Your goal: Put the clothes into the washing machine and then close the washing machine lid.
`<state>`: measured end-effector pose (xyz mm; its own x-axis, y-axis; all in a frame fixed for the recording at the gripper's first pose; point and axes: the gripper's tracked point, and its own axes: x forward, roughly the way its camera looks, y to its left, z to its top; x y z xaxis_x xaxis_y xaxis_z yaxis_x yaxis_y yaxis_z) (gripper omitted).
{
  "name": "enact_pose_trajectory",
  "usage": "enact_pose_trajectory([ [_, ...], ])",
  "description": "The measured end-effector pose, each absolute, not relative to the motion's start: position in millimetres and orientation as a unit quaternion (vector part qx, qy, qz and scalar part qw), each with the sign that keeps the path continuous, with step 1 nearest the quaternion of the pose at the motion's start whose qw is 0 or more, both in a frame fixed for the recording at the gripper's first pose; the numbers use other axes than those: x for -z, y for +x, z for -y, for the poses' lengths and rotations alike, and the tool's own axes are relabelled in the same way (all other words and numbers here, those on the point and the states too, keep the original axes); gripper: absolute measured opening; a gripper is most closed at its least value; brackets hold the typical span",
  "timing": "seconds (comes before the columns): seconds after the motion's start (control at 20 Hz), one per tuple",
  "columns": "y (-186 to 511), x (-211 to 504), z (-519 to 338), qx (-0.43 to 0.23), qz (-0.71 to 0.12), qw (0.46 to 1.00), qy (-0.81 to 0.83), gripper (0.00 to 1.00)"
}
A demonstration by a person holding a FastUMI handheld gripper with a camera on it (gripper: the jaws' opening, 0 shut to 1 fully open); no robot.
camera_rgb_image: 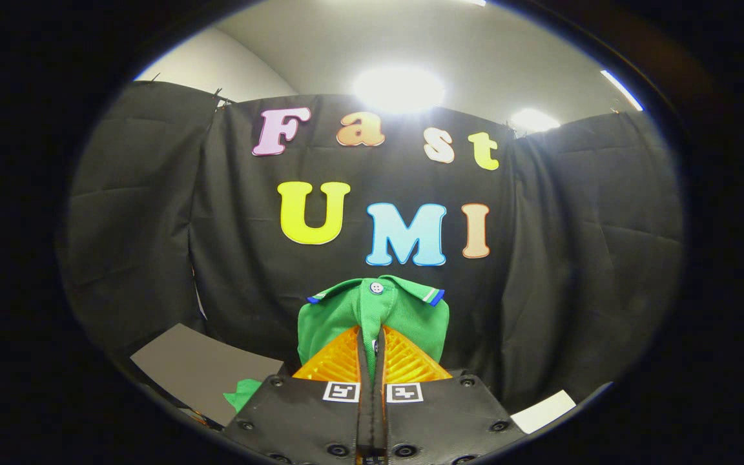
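Left side: a flat grey panel (194, 371) sits low beside the tongs, and a scrap of green fabric (241, 394) pokes out at its near corner. I can't tell whether that scrap is a trailing part of the carried garment or a second piece.

Centre, the garment: a green knitted polo shirt with a blue-and-white trimmed collar and a white button (372, 313) is up in the air, bunched and hanging just ahead of the fingers, with the dark cloth wall behind it.

Centre, the tongs (372, 365): clenched, both ribbed fingers pressed together with the shirt's placket pinched in the narrow seam between them. A firm-looking hold, but on a thin fold only.

Right side: a pale flat card-like sheet (543, 410) lies low, well apart from the shirt.

Washing machine: where the drum opening lies from here I cannot tell.

Stage: by my reading, carry under way; loading and lid closing not yet done.

Risk one: the pinch is on a slim strip of fabric, so a quick swing could let the knit slide out and drop short of the drum.

Risk two: loose cloth hanging below could drape over the rim and get trapped when the lid comes down.

Risk three: if that left scrap is a separate piece, it could be left behind.
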<state>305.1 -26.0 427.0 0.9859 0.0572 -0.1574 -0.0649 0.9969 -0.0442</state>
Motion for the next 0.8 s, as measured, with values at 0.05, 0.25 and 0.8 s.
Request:
enact_pose_trajectory([
  [0.05,307.5,-422.1,32.5,-0.031,-0.080,0.996,-0.021,0.01],
  [0.25,316.5,-396.3,50.3,-0.038,-0.091,0.995,-0.018,0.01],
  [0.8,349.7,-327.5,109.9,-0.033,-0.094,0.995,0.021,0.01],
])
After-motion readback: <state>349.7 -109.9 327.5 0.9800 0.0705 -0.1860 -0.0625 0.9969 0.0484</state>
